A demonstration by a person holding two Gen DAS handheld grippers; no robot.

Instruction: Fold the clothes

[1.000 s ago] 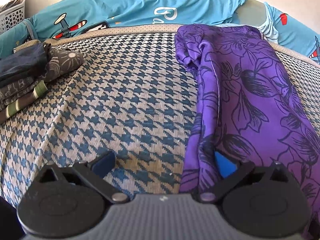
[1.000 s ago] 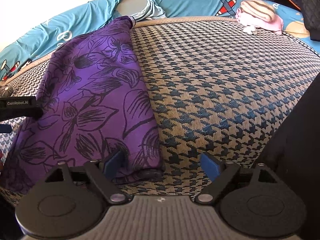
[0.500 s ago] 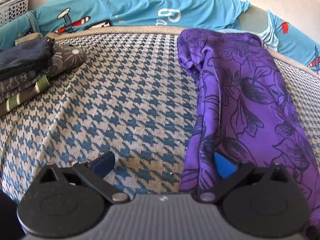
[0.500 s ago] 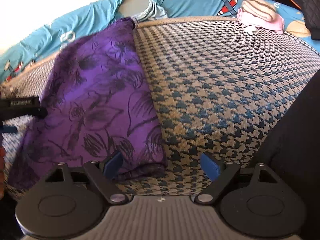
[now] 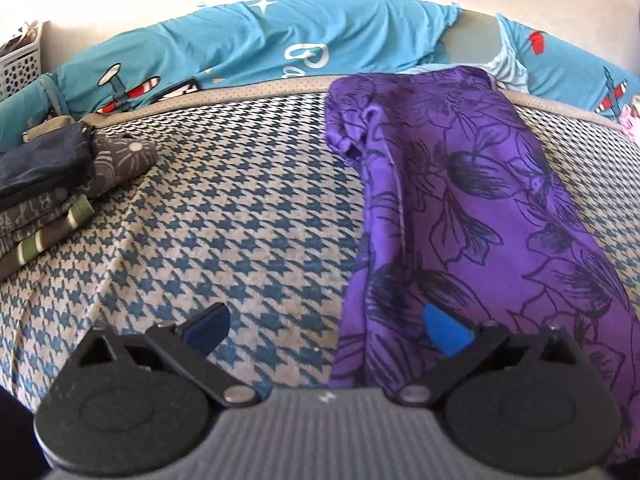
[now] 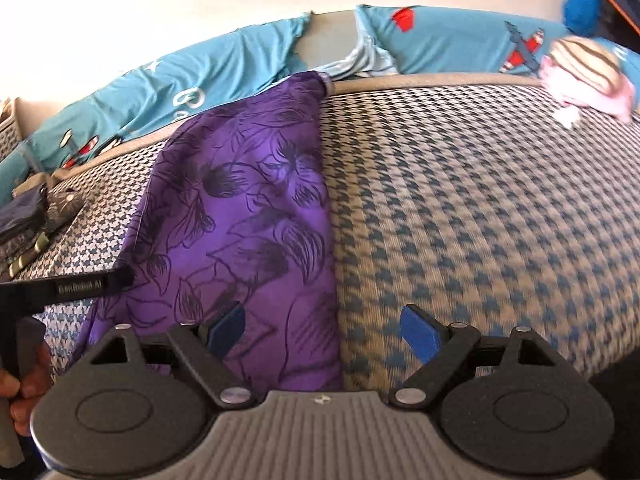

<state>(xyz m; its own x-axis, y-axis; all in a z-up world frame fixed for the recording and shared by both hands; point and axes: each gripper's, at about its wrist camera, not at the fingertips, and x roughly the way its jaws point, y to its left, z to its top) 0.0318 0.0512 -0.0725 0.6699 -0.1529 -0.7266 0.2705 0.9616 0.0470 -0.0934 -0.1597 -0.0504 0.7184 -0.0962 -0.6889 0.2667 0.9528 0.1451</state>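
Purple floral-print garment (image 5: pixel 492 216) lies folded in a long strip on the blue-and-beige houndstooth mattress (image 5: pixel 248 220), long axis running from the near edge away to the far edge by the teal airplane-print bedding (image 5: pixel 248 48). Left gripper (image 5: pixel 326 326) fingers spread wide, empty, straddling the strip's left edge at the near end. Right gripper (image 6: pixel 322 330) fingers also apart, empty, straddling its right edge. Left view only: bunched sleeve at the far-left corner, close look at the stack of dark folded clothes (image 5: pixel 52 176) far left. Right view only: pink striped item (image 6: pixel 588 76) far right, hand (image 6: pixel 24 392) on the left tool. Bare mattress both sides.
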